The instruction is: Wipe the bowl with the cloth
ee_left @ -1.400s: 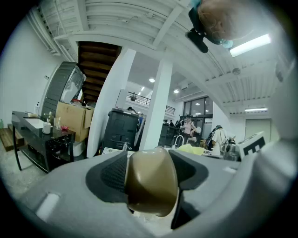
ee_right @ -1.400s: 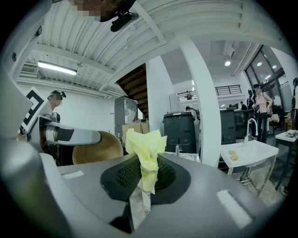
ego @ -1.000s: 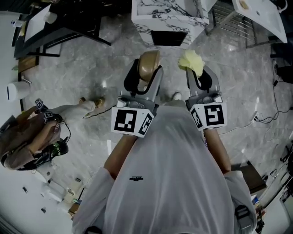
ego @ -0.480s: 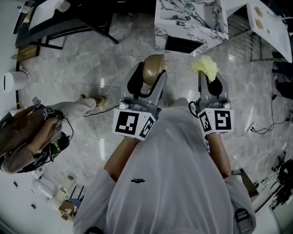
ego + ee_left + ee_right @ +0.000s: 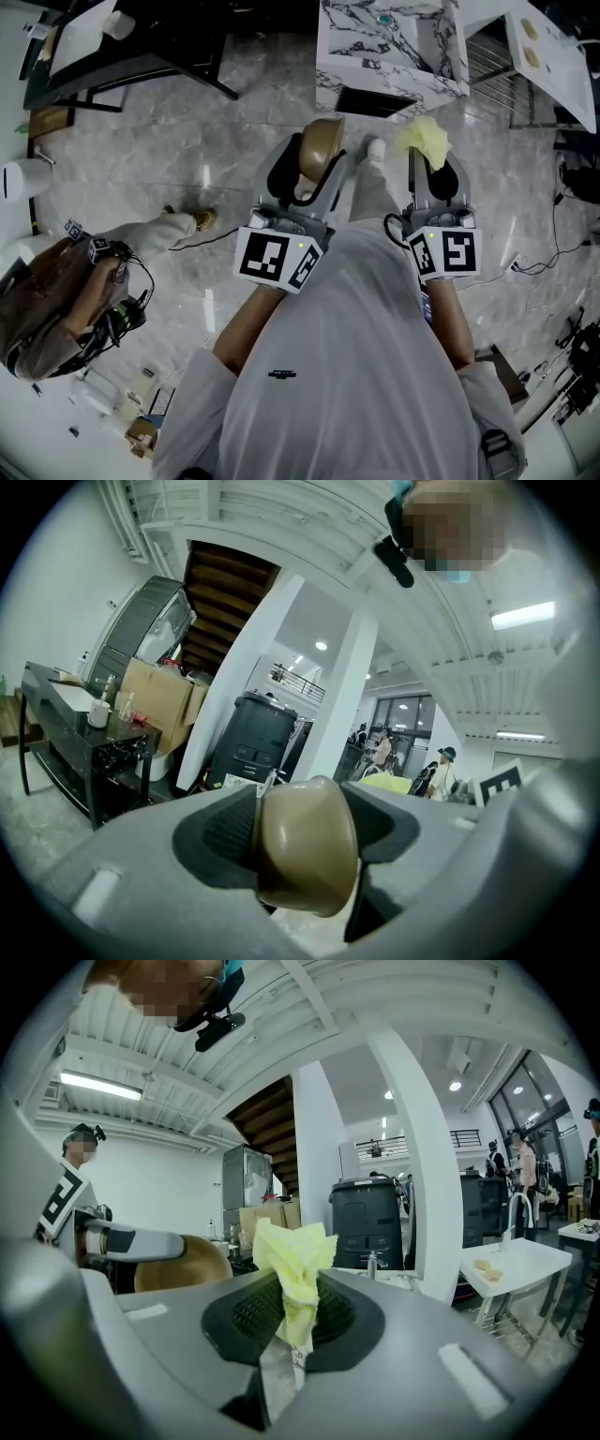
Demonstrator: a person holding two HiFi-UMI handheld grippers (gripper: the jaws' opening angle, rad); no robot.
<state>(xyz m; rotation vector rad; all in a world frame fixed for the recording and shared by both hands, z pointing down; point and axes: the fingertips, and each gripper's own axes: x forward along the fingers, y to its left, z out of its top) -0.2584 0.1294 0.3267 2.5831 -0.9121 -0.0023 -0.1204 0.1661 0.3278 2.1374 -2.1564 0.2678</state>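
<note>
A tan bowl [image 5: 317, 148] stands on edge between the jaws of my left gripper [image 5: 310, 164], which is shut on it. In the left gripper view the bowl [image 5: 306, 857] fills the gap between the grey jaws. To the right my right gripper [image 5: 428, 161] is shut on a crumpled yellow cloth [image 5: 423, 139]. The right gripper view shows the cloth [image 5: 292, 1277] sticking up out of the jaws, with the bowl [image 5: 181, 1263] off to the left. Bowl and cloth are apart, both held in front of my chest above the floor.
A white marbled table [image 5: 387, 43] stands just ahead on the grey marble floor. A dark desk [image 5: 122, 42] is at the far left, a white table [image 5: 542, 47] with a wire rack at the far right. Another person [image 5: 80, 289] crouches at my left. Cables [image 5: 564, 246] trail right.
I have stepped forward, so the marbled table has come closer. Both grippers keep their hold, and my shoe now shows between them.
</note>
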